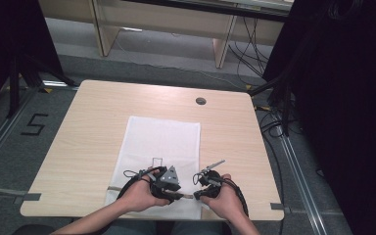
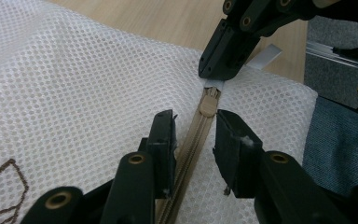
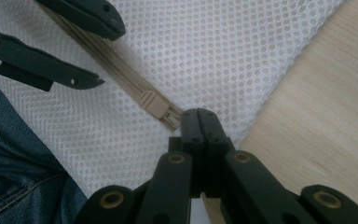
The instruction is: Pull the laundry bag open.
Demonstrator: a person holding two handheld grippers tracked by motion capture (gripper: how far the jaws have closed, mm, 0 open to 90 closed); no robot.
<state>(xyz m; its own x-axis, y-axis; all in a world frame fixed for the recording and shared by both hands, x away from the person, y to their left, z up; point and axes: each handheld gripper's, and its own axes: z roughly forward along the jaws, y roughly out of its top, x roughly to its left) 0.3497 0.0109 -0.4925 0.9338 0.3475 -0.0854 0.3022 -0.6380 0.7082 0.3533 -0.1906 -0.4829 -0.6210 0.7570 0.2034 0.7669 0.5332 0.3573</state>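
A white mesh laundry bag point(image 1: 161, 147) lies flat on the table point(image 1: 88, 147), its beige zipper point(image 2: 191, 144) along the near edge. The left gripper point(image 2: 195, 135) holds its jaws part open astride the zipper beside the slider point(image 2: 209, 105). The right gripper point(image 3: 198, 122) has its jaws pressed together on the zipper's end.

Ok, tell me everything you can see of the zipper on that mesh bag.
The zipper is a beige strip, plastic by the look of it, running along the white mesh bag's near edge on the table. Its slider sits near one end, teeth closed on the stretch in view. The right tongs are shut on the tape end just past the slider. The left tongs straddle the strip, pads not pressing it.
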